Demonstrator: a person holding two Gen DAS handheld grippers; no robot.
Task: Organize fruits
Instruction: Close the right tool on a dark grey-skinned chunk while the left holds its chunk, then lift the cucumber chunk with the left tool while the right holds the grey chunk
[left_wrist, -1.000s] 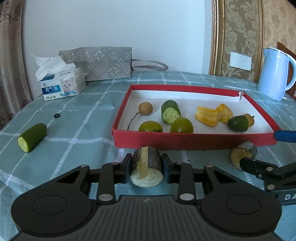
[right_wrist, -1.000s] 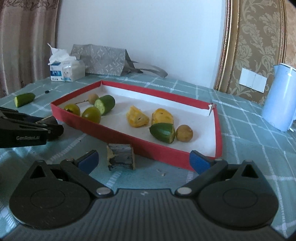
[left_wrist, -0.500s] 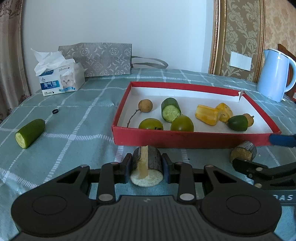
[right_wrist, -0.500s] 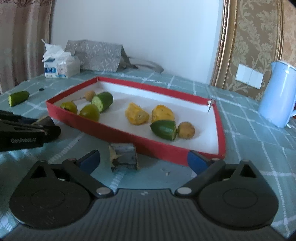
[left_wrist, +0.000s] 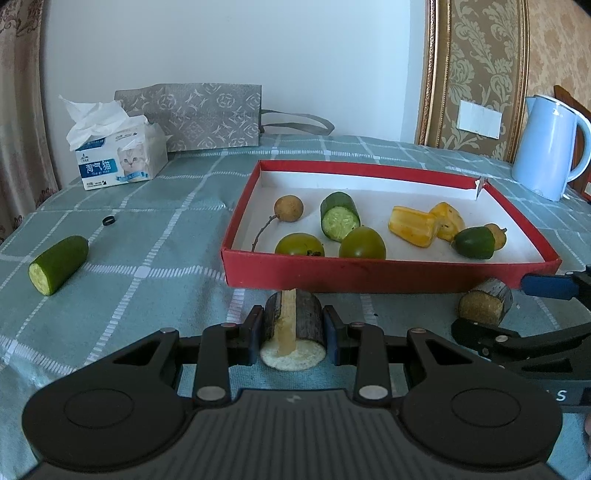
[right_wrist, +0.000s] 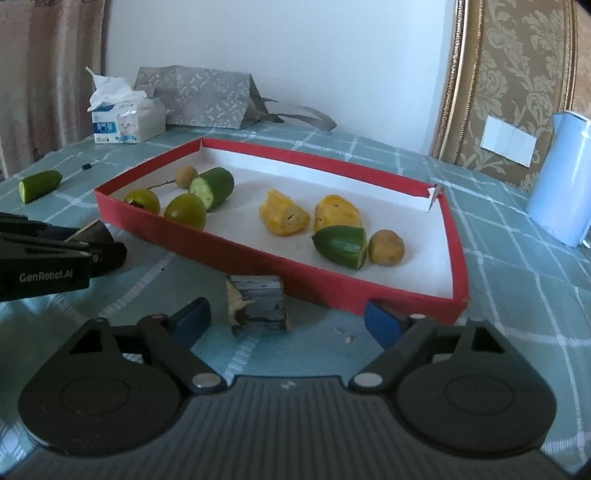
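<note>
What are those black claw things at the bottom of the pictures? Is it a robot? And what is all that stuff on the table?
No robot here: a person holds a two-finger grabber in each hand, and each grabber has a camera looking along its fingers. So one picture is from the left hand, the other from the right.

The left gripper is squeezing a short sugarcane piece. The right gripper is closing around a second sugarcane piece that lies on the table, but its pads are not touching it yet.

Behind them is a red tray holding small fruits and cut pieces, green, yellow and brown. One cucumber piece lies outside on the checked tablecloth. Further back are a tissue box, a grey bag and a blue kettle.
</note>
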